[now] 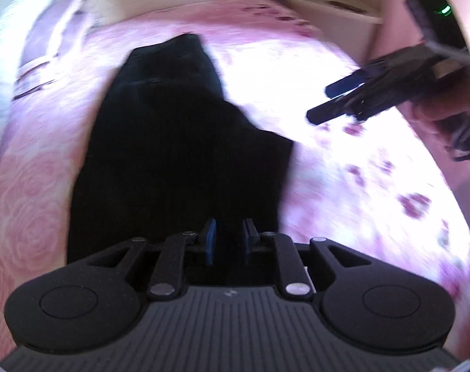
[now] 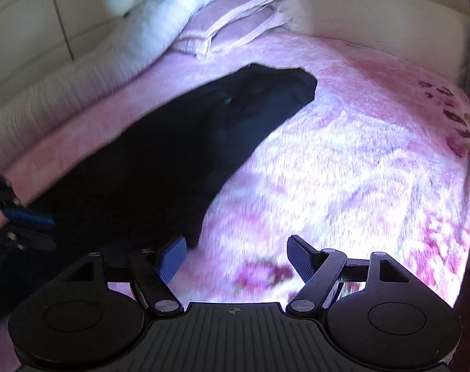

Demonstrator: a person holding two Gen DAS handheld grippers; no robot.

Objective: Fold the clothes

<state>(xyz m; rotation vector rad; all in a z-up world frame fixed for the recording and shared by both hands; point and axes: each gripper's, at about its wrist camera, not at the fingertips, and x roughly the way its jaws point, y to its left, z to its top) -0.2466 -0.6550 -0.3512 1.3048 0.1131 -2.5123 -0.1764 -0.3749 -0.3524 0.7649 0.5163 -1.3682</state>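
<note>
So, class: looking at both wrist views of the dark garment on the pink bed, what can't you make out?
- Dark garment: its type and folds, lost in shadow, both views.
- Its near end: hidden behind the left gripper, left view.
- Blanket pattern: glare and blur, both views.
- Right gripper: open, holding nothing; the hand around it is cut off, left view.

1. Left wrist view: mounted behind the left tool [image 1: 228,232], angled steeply down, close above the dark garment [image 1: 179,142] on the bed [image 1: 359,186].
2. Right wrist view: behind the right tool [image 2: 235,255], angled down across the bed [image 2: 343,155] toward the pillows [image 2: 235,18].
3. Shared: the garment [image 2: 160,155], the pink bed cover, and each other's tool.
</note>
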